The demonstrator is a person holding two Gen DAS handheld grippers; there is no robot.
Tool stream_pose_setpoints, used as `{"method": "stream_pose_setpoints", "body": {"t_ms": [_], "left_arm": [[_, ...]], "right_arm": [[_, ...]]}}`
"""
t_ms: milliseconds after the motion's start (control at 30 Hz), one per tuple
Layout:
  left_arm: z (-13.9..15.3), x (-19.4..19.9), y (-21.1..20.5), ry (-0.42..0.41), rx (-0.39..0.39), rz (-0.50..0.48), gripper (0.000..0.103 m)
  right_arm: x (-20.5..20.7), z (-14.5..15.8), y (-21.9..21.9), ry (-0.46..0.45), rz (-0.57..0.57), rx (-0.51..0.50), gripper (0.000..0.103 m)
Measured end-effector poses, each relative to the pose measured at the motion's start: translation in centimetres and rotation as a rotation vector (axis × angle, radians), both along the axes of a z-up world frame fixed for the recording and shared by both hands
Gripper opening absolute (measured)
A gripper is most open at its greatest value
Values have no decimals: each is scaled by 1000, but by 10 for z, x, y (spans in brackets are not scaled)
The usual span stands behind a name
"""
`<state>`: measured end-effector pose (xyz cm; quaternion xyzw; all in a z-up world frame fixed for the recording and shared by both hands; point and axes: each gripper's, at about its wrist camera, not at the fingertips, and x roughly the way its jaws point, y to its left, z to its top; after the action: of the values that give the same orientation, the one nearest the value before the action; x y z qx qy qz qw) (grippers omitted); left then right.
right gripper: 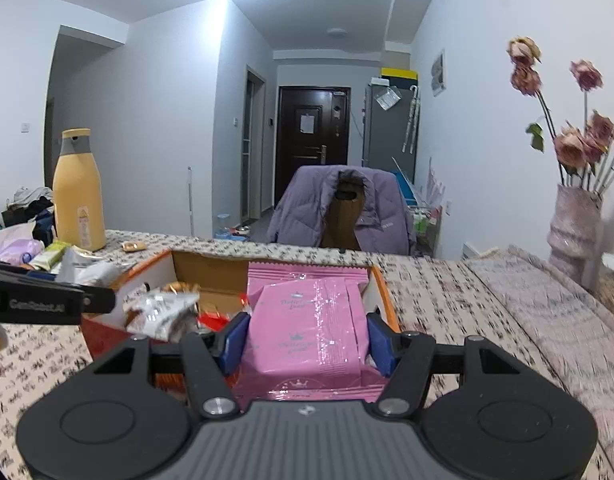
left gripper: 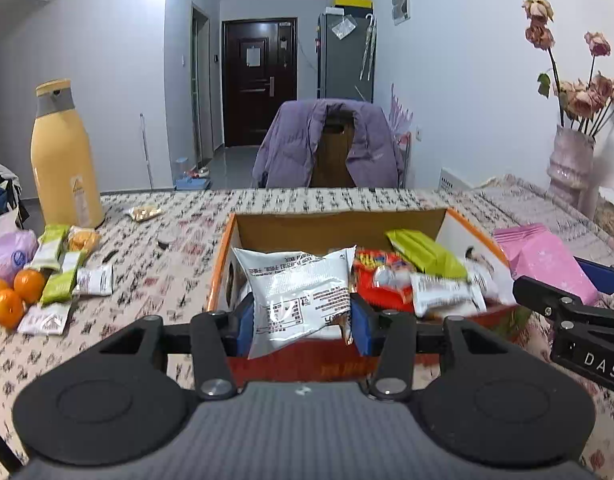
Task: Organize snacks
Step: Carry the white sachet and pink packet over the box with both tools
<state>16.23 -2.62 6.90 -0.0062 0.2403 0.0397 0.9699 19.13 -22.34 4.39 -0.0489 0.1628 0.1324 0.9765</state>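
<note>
- We held the white snack packet [left gripper: 297, 292] pinched in our left tool [left gripper: 297, 320], just above the orange carton's [left gripper: 223, 264] near edge.
- Our right tool [right gripper: 307, 340] clamped the pink packet [right gripper: 311, 320] upright beside the carton's right wall.
- More snacks lay leftward on the surface [left gripper: 155, 264].
- "DAS" showed on the right tool's arm.

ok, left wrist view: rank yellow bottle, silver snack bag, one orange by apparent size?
1. yellow bottle
2. silver snack bag, close behind but nearest the camera in the left gripper, so that order is unsure
3. orange, clearly smallest
</note>
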Motion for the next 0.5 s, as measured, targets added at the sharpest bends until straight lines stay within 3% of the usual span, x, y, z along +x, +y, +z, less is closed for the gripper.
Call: {"method": "stream_pose_setpoints", "body": {"t_ms": [500], "left_arm": [[13, 66, 9, -88, -40, 4, 48]], "right_arm": [[77, 16, 28, 13, -16, 3, 61]]}}
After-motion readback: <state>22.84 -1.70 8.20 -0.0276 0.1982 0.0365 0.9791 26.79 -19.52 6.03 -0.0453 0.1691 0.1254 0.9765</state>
